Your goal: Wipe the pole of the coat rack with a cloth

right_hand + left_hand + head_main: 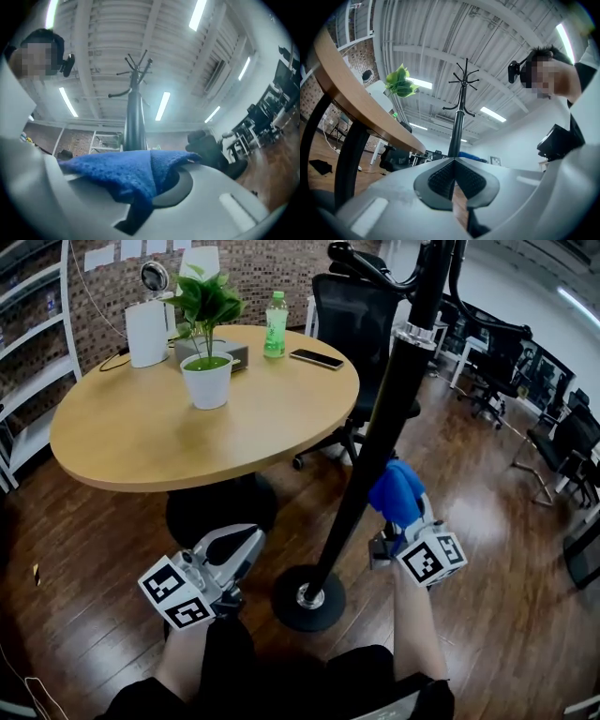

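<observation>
The black coat rack pole [380,442] rises from a round black base [307,598] on the wood floor, right of the table. My right gripper [405,512] is shut on a blue cloth [396,491], low down and just right of the pole; whether the cloth touches the pole I cannot tell. In the right gripper view the blue cloth [126,174] drapes over the jaws with the pole [134,117] behind. My left gripper [236,547] hangs left of the base, shut and empty. In the left gripper view its pads [440,180] meet and the pole [458,126] stands beyond.
A round wooden table [131,442] stands at left with a potted plant [206,357], a green bottle [275,324], a phone [316,358] and a white device [147,329]. A black office chair [352,320] sits behind the pole. More chairs [562,442] line the right side.
</observation>
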Demonstrator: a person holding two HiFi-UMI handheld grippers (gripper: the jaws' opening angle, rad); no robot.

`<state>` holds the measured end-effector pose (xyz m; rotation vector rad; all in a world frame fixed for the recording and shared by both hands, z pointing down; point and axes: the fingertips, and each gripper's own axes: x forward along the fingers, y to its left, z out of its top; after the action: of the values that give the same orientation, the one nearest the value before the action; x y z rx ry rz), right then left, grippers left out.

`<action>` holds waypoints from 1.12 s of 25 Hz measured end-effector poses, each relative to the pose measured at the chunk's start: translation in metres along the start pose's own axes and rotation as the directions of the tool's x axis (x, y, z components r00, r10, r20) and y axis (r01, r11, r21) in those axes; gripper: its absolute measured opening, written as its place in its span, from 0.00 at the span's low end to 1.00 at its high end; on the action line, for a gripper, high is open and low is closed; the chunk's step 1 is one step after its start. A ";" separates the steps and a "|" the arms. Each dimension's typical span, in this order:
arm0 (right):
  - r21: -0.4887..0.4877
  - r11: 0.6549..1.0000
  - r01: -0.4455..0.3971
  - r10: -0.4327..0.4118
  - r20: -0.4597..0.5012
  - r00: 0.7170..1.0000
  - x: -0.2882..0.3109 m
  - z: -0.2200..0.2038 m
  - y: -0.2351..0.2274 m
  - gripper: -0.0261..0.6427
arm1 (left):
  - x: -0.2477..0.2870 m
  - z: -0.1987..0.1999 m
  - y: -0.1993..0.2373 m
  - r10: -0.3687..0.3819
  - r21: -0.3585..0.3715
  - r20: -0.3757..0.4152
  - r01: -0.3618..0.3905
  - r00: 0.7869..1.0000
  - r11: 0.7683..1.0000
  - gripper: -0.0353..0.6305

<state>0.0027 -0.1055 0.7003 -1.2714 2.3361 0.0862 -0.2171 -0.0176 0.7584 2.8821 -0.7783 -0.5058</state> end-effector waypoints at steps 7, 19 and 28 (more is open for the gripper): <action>-0.185 0.982 -0.024 0.053 0.151 0.987 0.069 0.160 0.036 0.07 | -0.015 0.032 -0.003 0.023 0.035 0.062 -0.026 0.998 0.999 0.05; -0.040 0.997 0.061 -0.059 0.058 0.997 0.035 0.069 -0.007 0.07 | -0.016 0.033 0.005 0.030 0.039 0.055 -0.032 0.998 0.999 0.05; 0.224 0.949 0.220 -0.173 -0.211 0.962 -0.068 -0.167 -0.058 0.07 | -0.015 0.004 0.013 0.042 0.015 -0.007 -0.042 0.999 0.999 0.05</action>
<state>0.0176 -0.1316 0.8868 -1.4296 2.2702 -0.3950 -0.2370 -0.0211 0.7614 2.8729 -0.8425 -0.4864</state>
